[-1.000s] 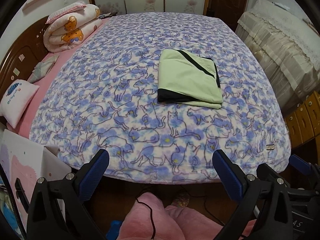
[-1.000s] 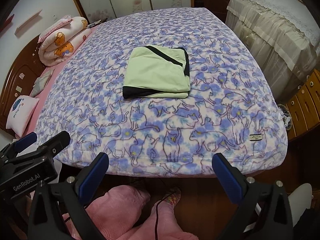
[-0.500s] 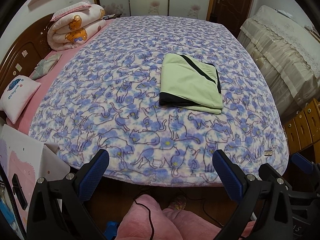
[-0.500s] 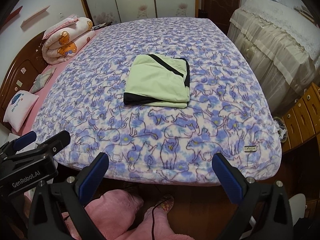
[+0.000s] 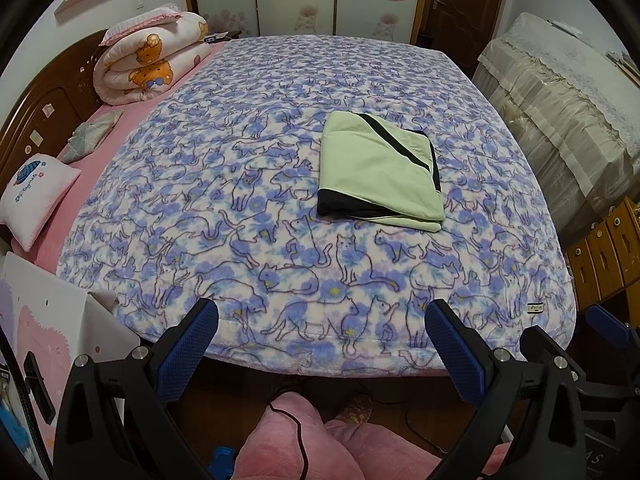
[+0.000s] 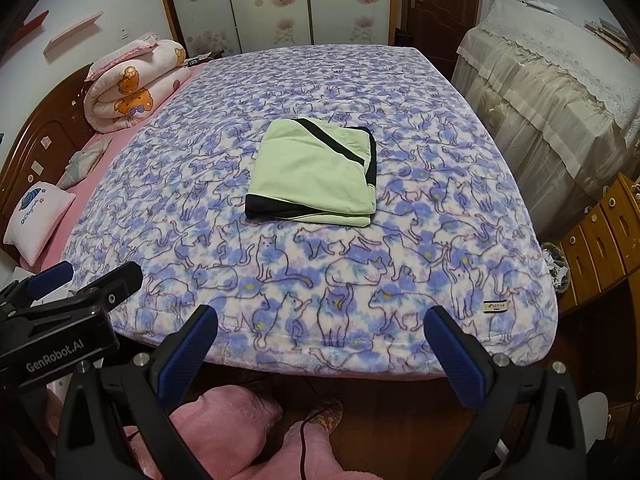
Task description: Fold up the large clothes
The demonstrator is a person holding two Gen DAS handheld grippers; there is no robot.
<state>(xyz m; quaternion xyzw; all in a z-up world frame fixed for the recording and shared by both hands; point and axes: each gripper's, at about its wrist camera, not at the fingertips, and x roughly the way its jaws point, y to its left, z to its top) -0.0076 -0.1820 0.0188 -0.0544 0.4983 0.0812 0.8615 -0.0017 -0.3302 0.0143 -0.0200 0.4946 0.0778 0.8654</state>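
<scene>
A light green garment with black trim (image 5: pixel 380 172) (image 6: pixel 316 176) lies folded into a neat rectangle on the bed's cat-print blanket (image 5: pixel 248 208) (image 6: pixel 420 248). My left gripper (image 5: pixel 322 328) hangs open over the near edge of the bed, well short of the garment, with nothing between its blue pads. My right gripper (image 6: pixel 320 332) is also open and empty, held at the same near edge. The left gripper's body shows at the left of the right wrist view, and the right gripper's tip at the right edge of the left wrist view.
A rolled bear-print quilt (image 5: pixel 148 64) and a small pillow (image 5: pixel 34 196) sit by the wooden headboard on the left. A cloth-covered piece of furniture (image 6: pixel 560 92) and wooden drawers (image 6: pixel 600 240) stand to the right. The person's pink-clad legs (image 5: pixel 288 440) are below, with a cable.
Both grippers have drawn back and risen slightly from the bed, so the folded garment sits a little farther off. It has not moved on the blanket.
</scene>
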